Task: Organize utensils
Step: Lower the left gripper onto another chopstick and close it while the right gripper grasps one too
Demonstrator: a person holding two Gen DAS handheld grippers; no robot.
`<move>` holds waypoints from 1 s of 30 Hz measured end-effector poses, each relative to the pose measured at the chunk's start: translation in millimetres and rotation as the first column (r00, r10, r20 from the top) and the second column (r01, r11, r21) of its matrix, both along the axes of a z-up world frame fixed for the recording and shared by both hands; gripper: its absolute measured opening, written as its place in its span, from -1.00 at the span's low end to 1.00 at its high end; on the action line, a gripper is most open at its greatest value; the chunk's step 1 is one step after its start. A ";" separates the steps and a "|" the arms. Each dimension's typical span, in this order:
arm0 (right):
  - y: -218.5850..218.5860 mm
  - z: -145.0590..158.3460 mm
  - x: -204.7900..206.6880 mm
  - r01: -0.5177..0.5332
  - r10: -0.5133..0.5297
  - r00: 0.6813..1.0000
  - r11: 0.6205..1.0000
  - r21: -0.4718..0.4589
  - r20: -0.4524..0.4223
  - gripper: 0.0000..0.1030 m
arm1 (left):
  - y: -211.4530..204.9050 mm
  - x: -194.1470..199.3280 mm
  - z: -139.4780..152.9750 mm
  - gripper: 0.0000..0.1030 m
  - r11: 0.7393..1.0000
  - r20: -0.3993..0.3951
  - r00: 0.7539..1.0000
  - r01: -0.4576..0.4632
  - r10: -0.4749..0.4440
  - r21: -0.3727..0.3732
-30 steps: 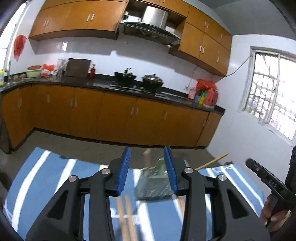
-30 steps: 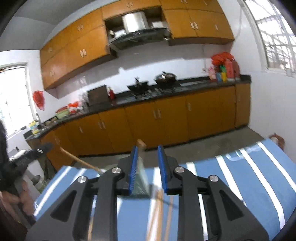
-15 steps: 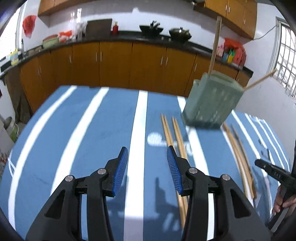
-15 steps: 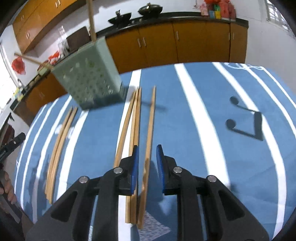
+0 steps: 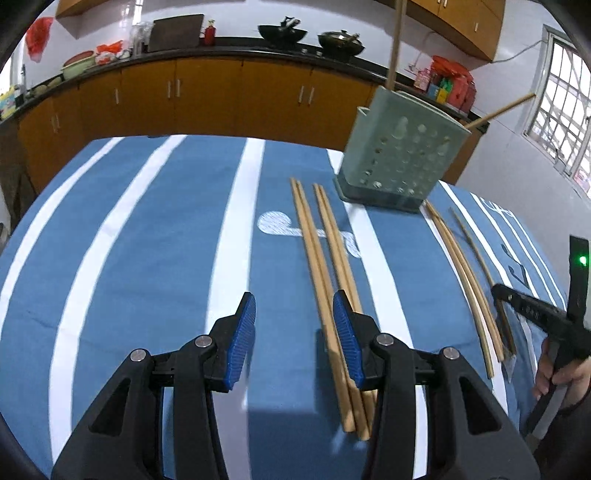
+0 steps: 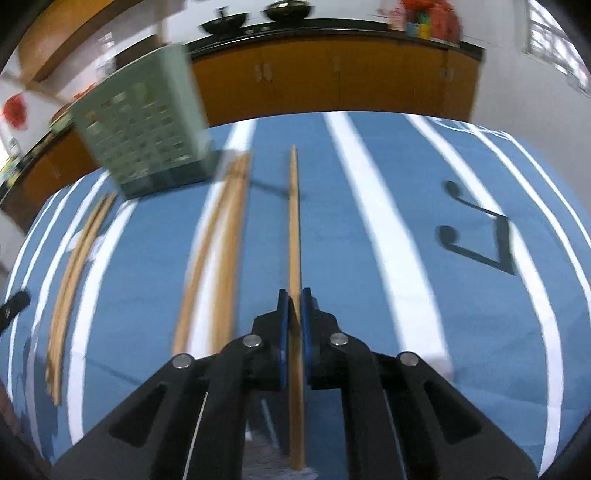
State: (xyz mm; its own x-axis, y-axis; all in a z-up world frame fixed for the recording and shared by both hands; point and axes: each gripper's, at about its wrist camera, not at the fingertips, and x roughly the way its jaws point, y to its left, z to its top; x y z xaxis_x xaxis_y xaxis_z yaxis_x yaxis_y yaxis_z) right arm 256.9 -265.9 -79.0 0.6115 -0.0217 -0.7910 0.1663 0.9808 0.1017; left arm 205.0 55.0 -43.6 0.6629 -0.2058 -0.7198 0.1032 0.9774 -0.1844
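The right gripper is clenched on a single chopstick, lengthwise, likely to carry it to the green perforated holder at far left. The left gripper hangs spread and empty beside four loose chopsticks on the striped tablecloth, seemingly lining up its own pick.

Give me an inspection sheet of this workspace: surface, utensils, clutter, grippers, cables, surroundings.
Surface: blue tablecloth with white stripes.
Job's things: green perforated utensil holder upright, two sticks poking out; chopsticks lying loose in groups on the cloth.
Clutter: nothing seen.
Grippers: left gripper open, just left of one chopstick group; right gripper shut on single chopstick.
Cables: nothing seen.
Surroundings: orange kitchen cabinets, woks on the stove, window.
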 end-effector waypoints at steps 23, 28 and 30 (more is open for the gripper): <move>2.1 -2.7 -7.2 -0.031 0.032 0.999 0.999 -0.042 0.016 -0.84 | -34.5 3.5 -23.5 -0.53 0.990 -0.038 0.999 0.040 -0.035 0.135; 2.8 -2.7 -7.3 -0.033 0.034 0.999 0.999 -0.042 0.018 -0.84 | -32.0 1.6 -27.0 -0.54 0.988 -0.050 0.998 0.036 -0.029 0.153; 2.8 -2.5 -7.4 -0.035 0.036 0.999 0.998 -0.046 0.017 -0.84 | -33.7 2.2 -26.9 -0.54 0.987 -0.051 0.998 0.035 -0.028 0.156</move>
State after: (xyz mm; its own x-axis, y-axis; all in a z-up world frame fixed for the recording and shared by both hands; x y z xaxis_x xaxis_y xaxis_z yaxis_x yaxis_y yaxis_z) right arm 249.5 -263.1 -81.5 0.6267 -0.0356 -0.7785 0.1301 0.9897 0.0595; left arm 207.2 21.3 -70.5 0.6214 -0.1085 -0.7759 0.1291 0.9910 -0.0351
